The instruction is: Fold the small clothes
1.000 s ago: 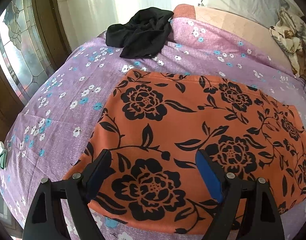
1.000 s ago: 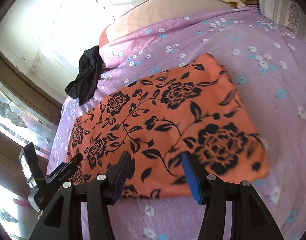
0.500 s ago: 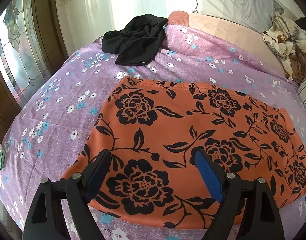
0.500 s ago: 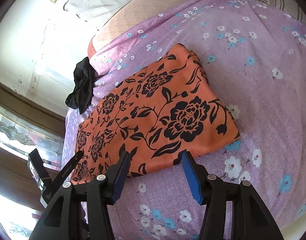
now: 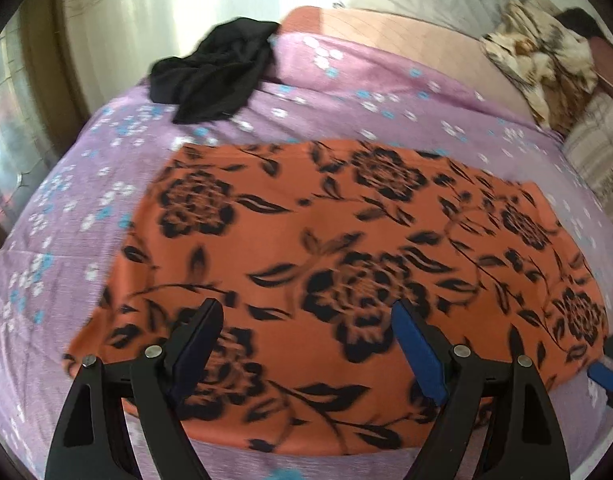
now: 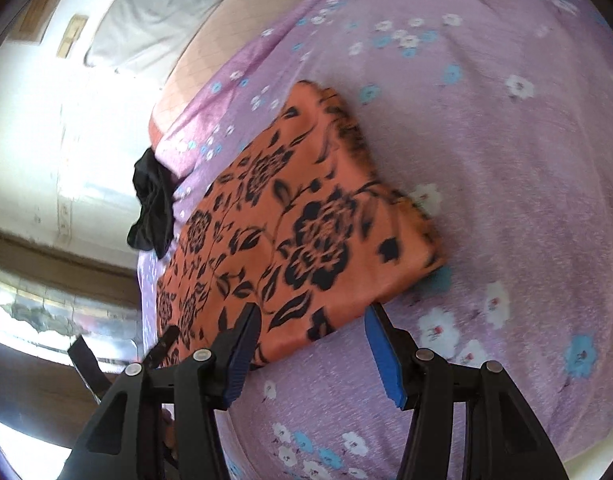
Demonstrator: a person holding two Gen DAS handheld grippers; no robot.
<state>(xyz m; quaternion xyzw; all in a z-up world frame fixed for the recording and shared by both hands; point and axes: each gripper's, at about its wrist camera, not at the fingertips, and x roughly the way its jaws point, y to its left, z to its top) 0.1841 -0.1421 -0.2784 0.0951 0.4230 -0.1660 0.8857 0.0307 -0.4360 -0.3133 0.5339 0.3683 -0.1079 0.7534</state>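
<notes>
An orange cloth with black flowers (image 5: 326,248) is spread flat on a purple bed sheet with little flowers (image 5: 66,240). In the left wrist view, the left gripper (image 5: 306,344) is seen above the near part of the cloth, with its jaws spread wide and nothing pinched between them. The near edge of the cloth is seen just under and behind the two fingers, and the rest of the cloth is stretched out ahead and off to the right of them. Far ahead and a bit left of this gripper, a black piece of clothing (image 5: 214,72) is bunched up at the far edge of the bed. In the right wrist view, the right gripper (image 6: 312,338) is held at the near right corner of the cloth (image 6: 290,232), with its jaws apart and nothing squeezed. The cloth's near edge is seen between the two fingertips, but it cannot be told if it is touched. The rest of the cloth is laid out ahead and to the left.
</notes>
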